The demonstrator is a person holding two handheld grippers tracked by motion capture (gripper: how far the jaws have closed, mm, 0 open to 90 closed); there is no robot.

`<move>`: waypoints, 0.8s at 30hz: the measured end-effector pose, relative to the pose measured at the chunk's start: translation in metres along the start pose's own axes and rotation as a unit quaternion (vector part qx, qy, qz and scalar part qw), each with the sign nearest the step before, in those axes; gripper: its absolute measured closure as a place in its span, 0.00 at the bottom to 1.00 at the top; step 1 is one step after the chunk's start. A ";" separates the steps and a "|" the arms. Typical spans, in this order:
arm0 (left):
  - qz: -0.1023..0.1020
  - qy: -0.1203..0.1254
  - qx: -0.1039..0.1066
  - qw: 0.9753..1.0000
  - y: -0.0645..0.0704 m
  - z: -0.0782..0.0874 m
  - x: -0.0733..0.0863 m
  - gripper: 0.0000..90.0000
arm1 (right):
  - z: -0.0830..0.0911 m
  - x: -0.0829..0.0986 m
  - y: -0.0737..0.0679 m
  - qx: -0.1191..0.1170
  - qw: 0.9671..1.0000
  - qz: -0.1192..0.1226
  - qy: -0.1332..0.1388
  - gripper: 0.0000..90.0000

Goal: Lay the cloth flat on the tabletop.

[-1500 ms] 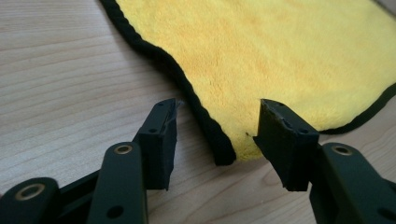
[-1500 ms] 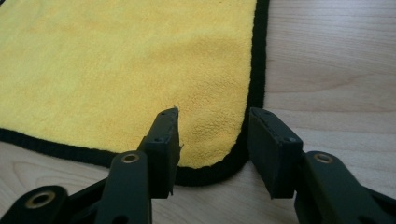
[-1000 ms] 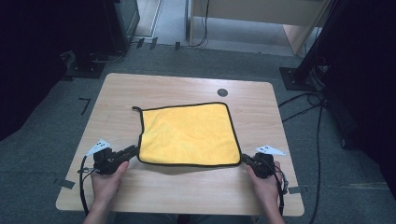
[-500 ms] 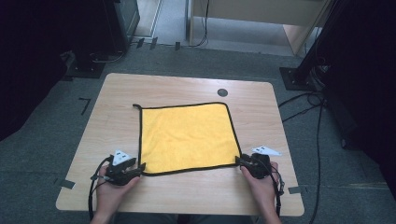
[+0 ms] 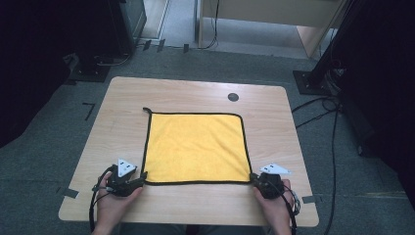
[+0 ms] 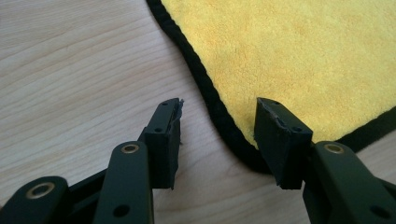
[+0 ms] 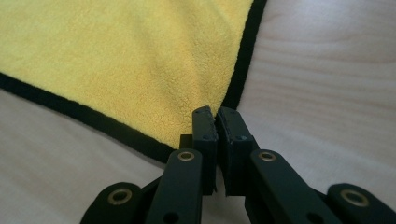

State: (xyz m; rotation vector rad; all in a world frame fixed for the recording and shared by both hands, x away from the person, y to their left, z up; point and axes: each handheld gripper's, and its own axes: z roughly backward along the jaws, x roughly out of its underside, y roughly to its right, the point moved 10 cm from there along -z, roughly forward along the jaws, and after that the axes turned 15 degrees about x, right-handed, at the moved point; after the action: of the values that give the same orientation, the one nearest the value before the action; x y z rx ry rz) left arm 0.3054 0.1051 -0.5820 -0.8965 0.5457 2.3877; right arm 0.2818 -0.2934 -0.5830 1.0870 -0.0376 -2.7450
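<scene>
One yellow cloth [image 5: 195,147] with a black border lies flat and square on the wooden table [image 5: 195,90], a little nearer my edge than the far one, and I have a gripper at each of its two near corners. My left gripper [image 5: 138,179] sits low at the near left corner with its fingers [image 6: 163,135] spread wide and holding nothing: in the left gripper view the rounded black corner of the cloth lies between the two tips, bare wood under one, yellow pile behind the other. My right gripper [image 5: 255,178] is at the near right corner, and in the right gripper view its jaws are pressed together with barely a slit between them, right at the corner's point; it looks pinched on the cloth, though the tips cover the hem itself. Around the cloth there is bare wood on every side: a broad strip at the far edge, wide margins left and right, a narrower band along the near edge where my two hands rest. One small dark round disc [image 5: 233,97] sits in the tabletop beyond the far right corner, well apart from the cloth.
</scene>
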 end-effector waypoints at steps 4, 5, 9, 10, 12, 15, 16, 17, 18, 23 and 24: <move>0.001 0.000 -0.001 1.000 -0.002 0.005 0.005 0.57 | 0.015 0.015 -0.010 -0.010 1.000 0.000 -0.004 0.96; 0.002 0.000 -0.001 1.000 -0.003 0.007 0.006 0.57 | 0.017 0.017 -0.012 -0.012 1.000 0.001 -0.004 0.96; -0.002 0.000 0.004 1.000 -0.002 0.011 0.011 0.58 | 0.025 0.026 -0.017 -0.014 1.000 -0.001 -0.001 0.94; -0.004 0.002 0.006 1.000 -0.001 0.011 0.011 0.58 | 0.026 0.026 -0.016 -0.015 1.000 -0.008 0.000 0.90; -0.007 0.007 0.014 1.000 -0.002 0.011 0.011 0.58 | 0.026 0.025 -0.016 -0.015 1.000 -0.010 0.010 0.75; 0.001 0.017 0.034 0.999 -0.002 0.012 0.012 0.56 | 0.029 0.015 -0.011 -0.018 0.999 -0.035 0.037 0.61; 0.004 0.020 0.038 0.999 -0.002 0.012 0.011 0.55 | 0.030 0.012 -0.008 -0.014 0.998 -0.038 0.045 0.58; 0.007 0.023 0.042 0.999 -0.002 0.012 0.011 0.54 | 0.030 0.010 -0.007 -0.010 0.998 -0.045 0.048 0.56; 0.006 0.023 0.042 0.999 -0.002 0.012 0.011 0.53 | 0.030 0.007 -0.003 -0.007 0.997 -0.054 0.053 0.53; -0.002 0.022 0.036 0.999 -0.001 0.010 0.011 0.50 | 0.031 0.002 -0.001 -0.006 0.996 -0.064 0.061 0.38; -0.003 0.022 0.036 0.999 0.000 0.010 0.011 0.49 | 0.031 -0.001 -0.003 -0.010 0.996 -0.060 0.066 0.35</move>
State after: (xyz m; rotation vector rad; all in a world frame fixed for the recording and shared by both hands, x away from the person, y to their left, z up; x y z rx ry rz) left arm 0.2933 0.1144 -0.5829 -0.9203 0.6407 2.3334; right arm 0.2608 -0.2921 -0.5596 1.3034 0.0753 -2.7642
